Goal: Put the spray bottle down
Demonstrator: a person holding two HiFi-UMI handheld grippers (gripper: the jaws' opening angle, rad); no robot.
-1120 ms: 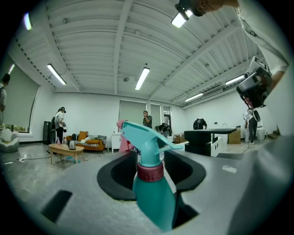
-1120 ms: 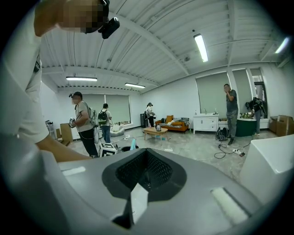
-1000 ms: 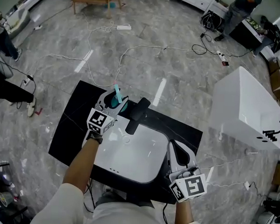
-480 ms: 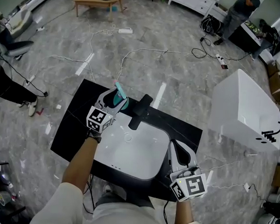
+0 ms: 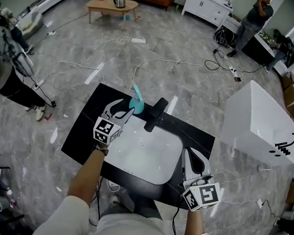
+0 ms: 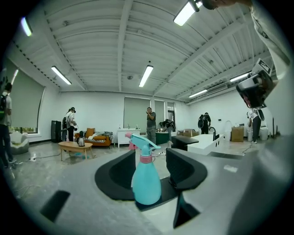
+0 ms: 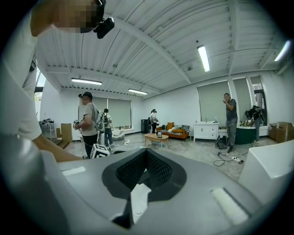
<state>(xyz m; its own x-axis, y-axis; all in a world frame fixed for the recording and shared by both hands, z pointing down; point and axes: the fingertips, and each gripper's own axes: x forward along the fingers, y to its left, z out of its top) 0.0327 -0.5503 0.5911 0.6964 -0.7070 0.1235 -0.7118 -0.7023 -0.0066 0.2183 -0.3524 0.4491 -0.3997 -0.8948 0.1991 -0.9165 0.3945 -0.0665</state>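
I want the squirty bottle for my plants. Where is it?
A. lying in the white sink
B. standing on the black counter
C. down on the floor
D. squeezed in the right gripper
B: the spray bottle stands upright on the black counter, with nothing gripping it.

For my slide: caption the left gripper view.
Left gripper, jaws just opened, clear of the upright teal spray bottle between them.
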